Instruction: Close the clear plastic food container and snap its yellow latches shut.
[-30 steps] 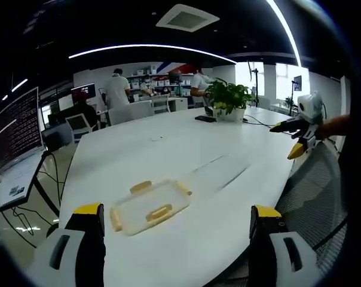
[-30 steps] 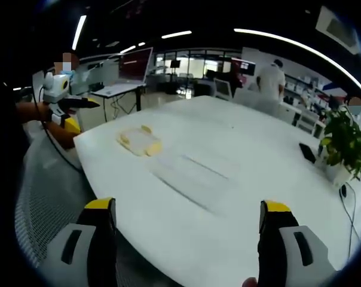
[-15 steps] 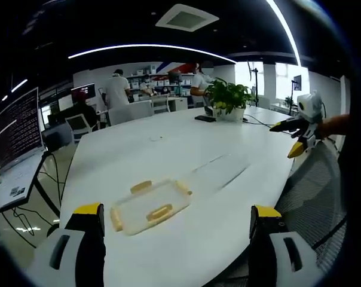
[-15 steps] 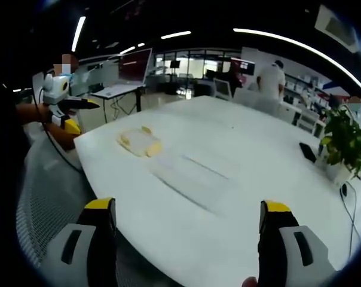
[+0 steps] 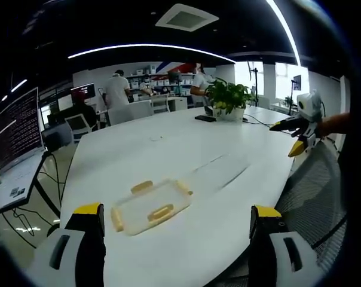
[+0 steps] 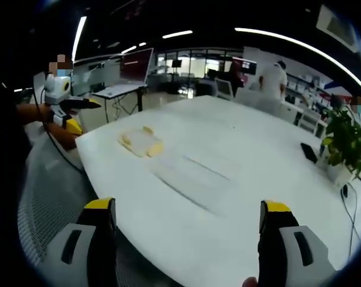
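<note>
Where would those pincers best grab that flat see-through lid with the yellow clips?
Probably by a long bare edge of the lid, between the yellow latches. It lies flat on the white table, so a jaw likely must slip under the rim from the side. The left gripper is nearest, open in front of it.

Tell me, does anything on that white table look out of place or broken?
Nothing looks damaged or spilled. The lid with yellow latches lies flat on the white table, apart from the clear container beside it, so the box is simply not closed yet. Both grippers, left and right, are open and off the table.
</note>
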